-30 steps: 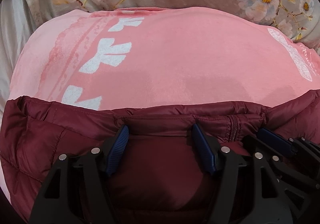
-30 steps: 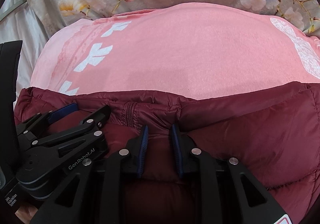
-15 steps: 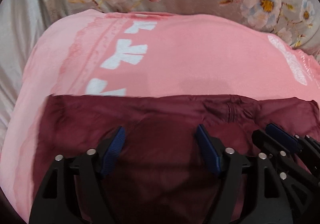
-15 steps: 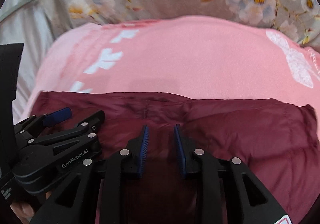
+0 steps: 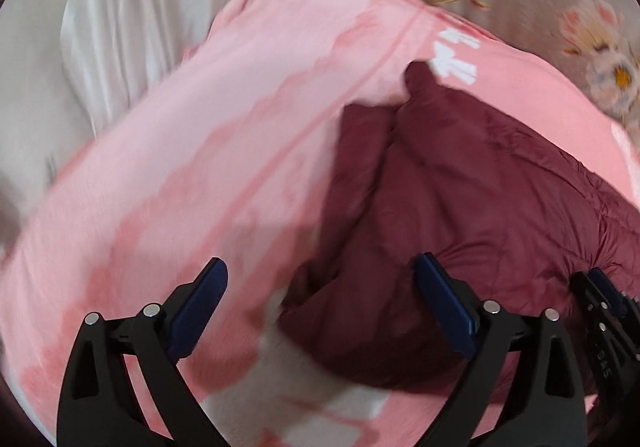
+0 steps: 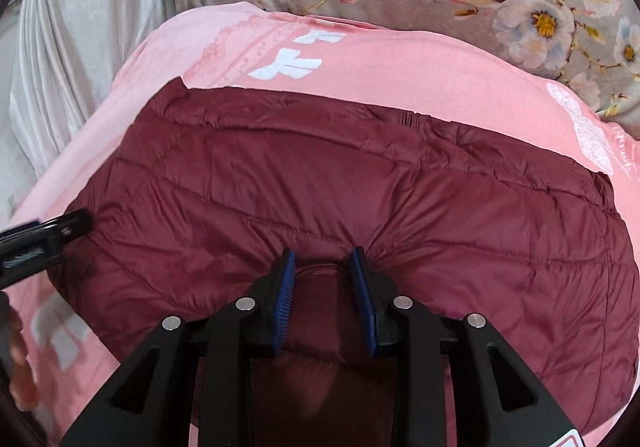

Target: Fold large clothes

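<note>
The dark red puffy jacket (image 6: 340, 187) lies folded on the pink blanket (image 6: 400, 63), long side running left to right. The right gripper (image 6: 322, 279) pinches a bunch of it at the near edge. The left gripper (image 5: 320, 287) has its jaws spread wide, holding nothing, over the jacket's left end.
</note>
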`<state>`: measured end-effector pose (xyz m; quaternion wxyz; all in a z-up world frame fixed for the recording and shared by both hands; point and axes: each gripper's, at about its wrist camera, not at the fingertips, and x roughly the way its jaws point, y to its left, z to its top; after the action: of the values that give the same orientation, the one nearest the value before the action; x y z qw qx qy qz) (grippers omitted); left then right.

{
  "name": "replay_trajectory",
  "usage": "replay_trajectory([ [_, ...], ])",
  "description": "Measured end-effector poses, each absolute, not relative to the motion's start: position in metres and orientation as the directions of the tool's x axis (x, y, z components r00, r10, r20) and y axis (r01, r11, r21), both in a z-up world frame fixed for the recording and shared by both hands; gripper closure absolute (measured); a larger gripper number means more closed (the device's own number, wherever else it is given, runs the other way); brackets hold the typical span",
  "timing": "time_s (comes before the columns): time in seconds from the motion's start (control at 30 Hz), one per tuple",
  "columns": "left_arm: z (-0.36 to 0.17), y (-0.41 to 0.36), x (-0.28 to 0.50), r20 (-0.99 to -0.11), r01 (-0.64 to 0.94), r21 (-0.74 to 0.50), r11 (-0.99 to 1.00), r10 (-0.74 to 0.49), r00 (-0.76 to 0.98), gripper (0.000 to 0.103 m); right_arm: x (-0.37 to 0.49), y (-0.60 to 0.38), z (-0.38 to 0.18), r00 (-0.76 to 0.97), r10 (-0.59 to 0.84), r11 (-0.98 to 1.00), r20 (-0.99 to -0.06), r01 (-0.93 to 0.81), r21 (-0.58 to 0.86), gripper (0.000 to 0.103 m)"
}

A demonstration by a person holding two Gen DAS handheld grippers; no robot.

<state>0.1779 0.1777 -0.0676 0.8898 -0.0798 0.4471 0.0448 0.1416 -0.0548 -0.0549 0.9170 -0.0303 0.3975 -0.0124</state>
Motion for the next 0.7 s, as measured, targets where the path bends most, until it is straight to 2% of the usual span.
replay_trajectory([
  [0.13,-0.084,0.193,0.173,-0.819,-0.172,-0.223,0.96,-0.088,0.567,0.01,0.14,-0.055,-0.06,0.688,-0.06,0.997,-0.723,0.011,-0.073,0.073],
  [0.2,-0.089,0.194,0.172,-0.815,-0.18,-0.254,0.95,-0.11,0.569,0.006,0.14,-0.054,-0.062,0.691,-0.067,0.997,-0.719,0.016,-0.077,0.073],
  [0.47,-0.095,0.173,0.175,-0.797,-0.153,-0.206,0.967,-0.075,0.599,0.007,0.139,-0.05,-0.066,0.701,-0.091,0.995,-0.708,0.028,-0.1,0.073],
  [0.53,-0.092,0.171,0.172,-0.791,-0.127,-0.23,0.965,-0.11,0.602,0.023,0.139,-0.05,-0.066,0.701,-0.087,0.995,-0.708,0.028,-0.095,0.073],
  [0.6,-0.087,0.169,0.17,-0.786,-0.092,-0.285,0.954,-0.178,0.592,0.055,0.138,-0.05,-0.066,0.701,-0.086,0.995,-0.708,0.029,-0.092,0.073],
  [0.67,-0.082,0.165,0.166,-0.78,-0.071,-0.314,0.947,-0.215,0.587,0.075,0.138,-0.049,-0.066,0.702,-0.087,0.995,-0.707,0.029,-0.094,0.073],
  [0.7,-0.077,0.162,0.165,-0.777,-0.065,-0.312,0.948,-0.215,0.591,0.082,0.138,-0.05,-0.066,0.702,-0.087,0.995,-0.707,0.029,-0.094,0.073],
])
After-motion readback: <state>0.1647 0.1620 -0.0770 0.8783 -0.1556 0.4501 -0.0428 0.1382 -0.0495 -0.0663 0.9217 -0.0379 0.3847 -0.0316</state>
